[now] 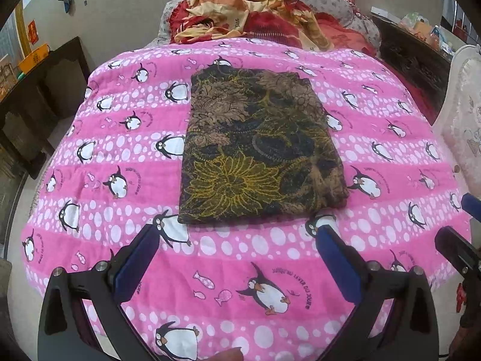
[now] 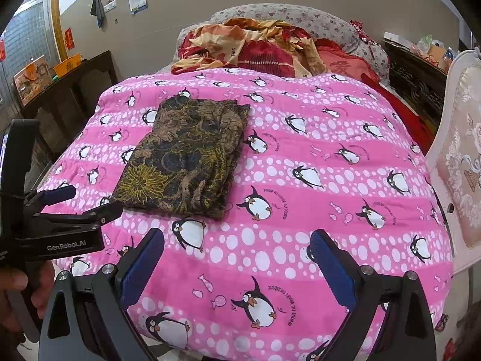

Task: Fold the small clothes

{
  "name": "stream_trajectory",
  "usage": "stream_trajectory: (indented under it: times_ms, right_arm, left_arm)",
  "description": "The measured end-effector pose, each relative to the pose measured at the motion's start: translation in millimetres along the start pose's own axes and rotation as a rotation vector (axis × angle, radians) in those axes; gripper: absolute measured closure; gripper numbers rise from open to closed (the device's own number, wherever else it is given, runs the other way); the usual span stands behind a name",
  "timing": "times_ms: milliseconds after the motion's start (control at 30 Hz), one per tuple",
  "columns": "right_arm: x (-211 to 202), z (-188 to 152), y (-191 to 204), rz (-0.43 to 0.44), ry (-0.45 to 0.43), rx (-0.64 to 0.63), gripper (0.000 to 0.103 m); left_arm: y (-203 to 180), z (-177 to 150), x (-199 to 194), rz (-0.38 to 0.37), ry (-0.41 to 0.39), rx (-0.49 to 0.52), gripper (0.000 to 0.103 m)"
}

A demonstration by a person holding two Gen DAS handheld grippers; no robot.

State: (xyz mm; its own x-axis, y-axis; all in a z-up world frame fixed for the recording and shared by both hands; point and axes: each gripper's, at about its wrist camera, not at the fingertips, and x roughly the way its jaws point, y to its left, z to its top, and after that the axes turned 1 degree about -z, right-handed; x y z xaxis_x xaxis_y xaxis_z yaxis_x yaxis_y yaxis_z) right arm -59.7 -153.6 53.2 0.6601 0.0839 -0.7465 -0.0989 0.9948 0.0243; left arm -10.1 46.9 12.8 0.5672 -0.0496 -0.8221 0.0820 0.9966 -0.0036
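A dark garment with brown and yellow flower print (image 1: 258,147) lies folded into a flat rectangle on the pink penguin quilt (image 1: 270,267). My left gripper (image 1: 237,234) is open just short of the garment's near edge, nothing between its blue pads. In the right wrist view the same folded garment (image 2: 186,156) lies to the upper left. My right gripper (image 2: 237,240) is open over bare quilt (image 2: 330,180), to the right of and nearer than the garment. The left gripper (image 2: 87,200) shows at that view's left edge, held by a hand (image 2: 18,288).
Crumpled red and orange bedding (image 1: 249,15) and a floral pillow (image 2: 300,18) pile up at the bed's far end. A dark wooden cabinet (image 1: 39,99) stands left of the bed, a white padded headboard (image 2: 460,150) on the right. The right gripper's finger (image 1: 457,249) juts in at right.
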Motion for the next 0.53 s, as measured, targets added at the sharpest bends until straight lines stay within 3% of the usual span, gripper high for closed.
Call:
stream_trajectory:
  times_ms: [333, 533]
  right_arm:
    - [-5, 5, 6, 0.014, -0.020, -0.009, 0.003]
    - [-3, 4, 7, 0.008, -0.017, -0.011, 0.003]
  left_arm:
    - [-5, 2, -8, -0.018, -0.025, 0.013, 0.000]
    - [-13, -1, -13, 0.018, -0.056, 0.040, 0.000]
